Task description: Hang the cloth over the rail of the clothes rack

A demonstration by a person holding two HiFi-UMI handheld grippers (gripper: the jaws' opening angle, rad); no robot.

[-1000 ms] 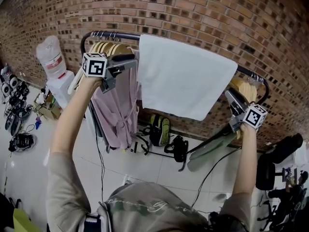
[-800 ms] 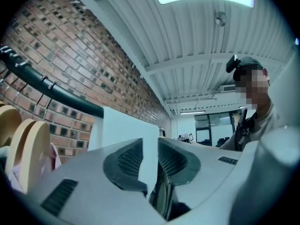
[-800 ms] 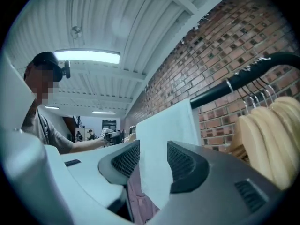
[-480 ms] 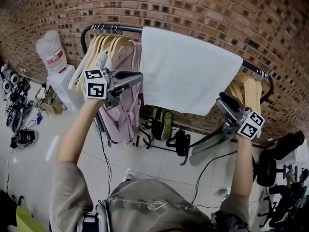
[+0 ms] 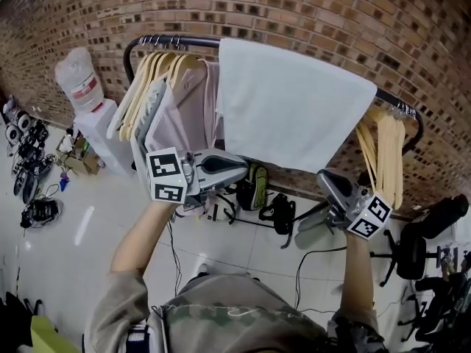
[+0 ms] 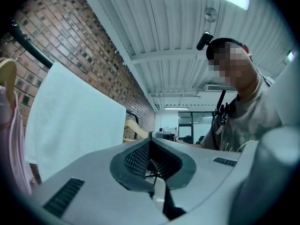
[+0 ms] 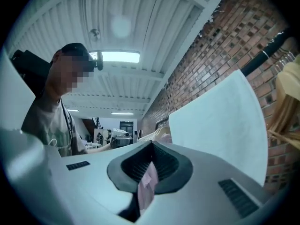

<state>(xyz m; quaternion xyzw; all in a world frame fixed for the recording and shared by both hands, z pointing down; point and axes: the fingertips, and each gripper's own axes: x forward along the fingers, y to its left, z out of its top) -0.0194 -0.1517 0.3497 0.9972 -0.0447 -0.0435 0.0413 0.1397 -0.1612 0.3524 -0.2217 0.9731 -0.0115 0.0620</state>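
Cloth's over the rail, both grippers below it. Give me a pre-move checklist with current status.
1. White cloth draped over the rail: ok.
2. Left gripper jaws closed, nothing between them: ok.
3. Right gripper jaws closed, nothing between them: ok.
4. Both grippers apart from the cloth, low in front of the rack: ok.
5. Cloth hangs evenly front and back: cannot tell, the back half is hidden.
6. Cloth's right edge clear of the wooden hangers, which hang beside it: ok.
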